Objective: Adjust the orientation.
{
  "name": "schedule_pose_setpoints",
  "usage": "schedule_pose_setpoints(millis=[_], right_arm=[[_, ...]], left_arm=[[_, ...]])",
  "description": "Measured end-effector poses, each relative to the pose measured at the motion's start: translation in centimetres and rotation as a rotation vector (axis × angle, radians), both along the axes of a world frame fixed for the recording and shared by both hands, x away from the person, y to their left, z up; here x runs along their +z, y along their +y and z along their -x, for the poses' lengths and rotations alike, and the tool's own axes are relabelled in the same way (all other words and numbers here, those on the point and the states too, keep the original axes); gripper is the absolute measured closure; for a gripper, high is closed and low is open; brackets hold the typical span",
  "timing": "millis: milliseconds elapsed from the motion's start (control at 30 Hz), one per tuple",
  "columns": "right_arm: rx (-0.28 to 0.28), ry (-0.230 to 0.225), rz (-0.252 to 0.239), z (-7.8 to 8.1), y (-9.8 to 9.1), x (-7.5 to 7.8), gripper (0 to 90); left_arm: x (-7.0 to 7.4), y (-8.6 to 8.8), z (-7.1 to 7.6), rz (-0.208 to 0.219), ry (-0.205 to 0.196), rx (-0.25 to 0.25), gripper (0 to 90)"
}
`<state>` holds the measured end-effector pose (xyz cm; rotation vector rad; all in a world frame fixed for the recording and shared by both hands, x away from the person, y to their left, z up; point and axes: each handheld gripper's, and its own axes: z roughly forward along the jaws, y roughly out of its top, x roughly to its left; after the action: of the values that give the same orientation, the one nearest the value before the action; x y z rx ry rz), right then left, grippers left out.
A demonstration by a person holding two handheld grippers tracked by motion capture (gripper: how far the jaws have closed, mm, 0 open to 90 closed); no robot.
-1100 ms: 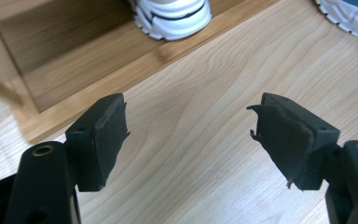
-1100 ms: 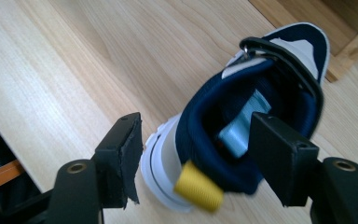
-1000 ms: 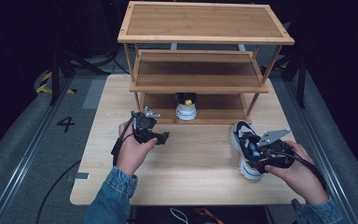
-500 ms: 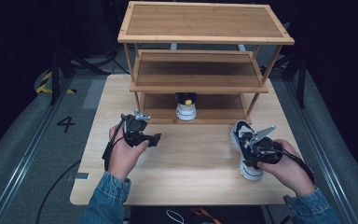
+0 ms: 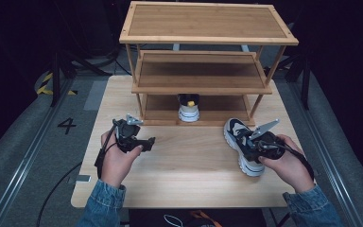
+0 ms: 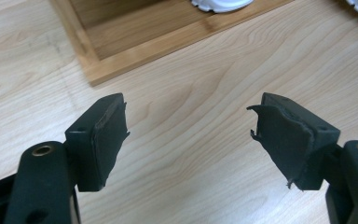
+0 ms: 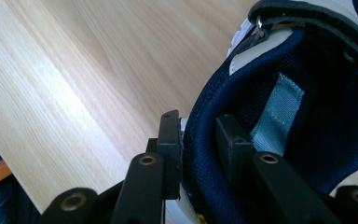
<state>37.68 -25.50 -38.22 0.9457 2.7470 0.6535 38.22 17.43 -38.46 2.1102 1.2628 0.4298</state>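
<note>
"4" on the floor (image 5: 66, 126)

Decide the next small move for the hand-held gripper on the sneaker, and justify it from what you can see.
Probably lift the navy-and-white sneaker slightly off the light wooden table. The right hand-held gripper has just been closing and now pinches the shoe's padded collar, one jaw inside, one outside. Its mate already stands on the bottom level of the bamboo shoe rack, with space beside it.

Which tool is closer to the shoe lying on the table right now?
Right. The right tool is clamped on the shoe collar; the left tool hangs open across the table.
</note>
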Motion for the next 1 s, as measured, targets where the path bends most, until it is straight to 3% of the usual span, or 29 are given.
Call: schedule_pose_setpoints(millis=[233,467,500,667,1000], right_arm=[[0.006,-0.047,-0.019,-1.0,1.0,1.3,73.9],[0.003,-0.089,0.000,-3.5,2.6,2.5,73.8],[0.002,-0.099,-0.004,-4.5,3.0,2.7,73.9],[0.001,-0.086,-0.022,-6.5,4.0,2.7,73.7],[-0.012,-0.088,0.032,-10.7,7.3,1.4,73.6]], left_arm=[[0.4,1.3,0.6,0.007,-0.009,0.032,24.9],[0.6,2.0,0.7,0.018,-0.012,0.038,24.8],[0.6,2.1,0.7,0.017,-0.012,0.033,24.8],[0.9,2.6,0.8,0.021,-0.009,0.031,24.8],[0.9,3.9,1.5,0.016,0.026,0.020,22.8]])
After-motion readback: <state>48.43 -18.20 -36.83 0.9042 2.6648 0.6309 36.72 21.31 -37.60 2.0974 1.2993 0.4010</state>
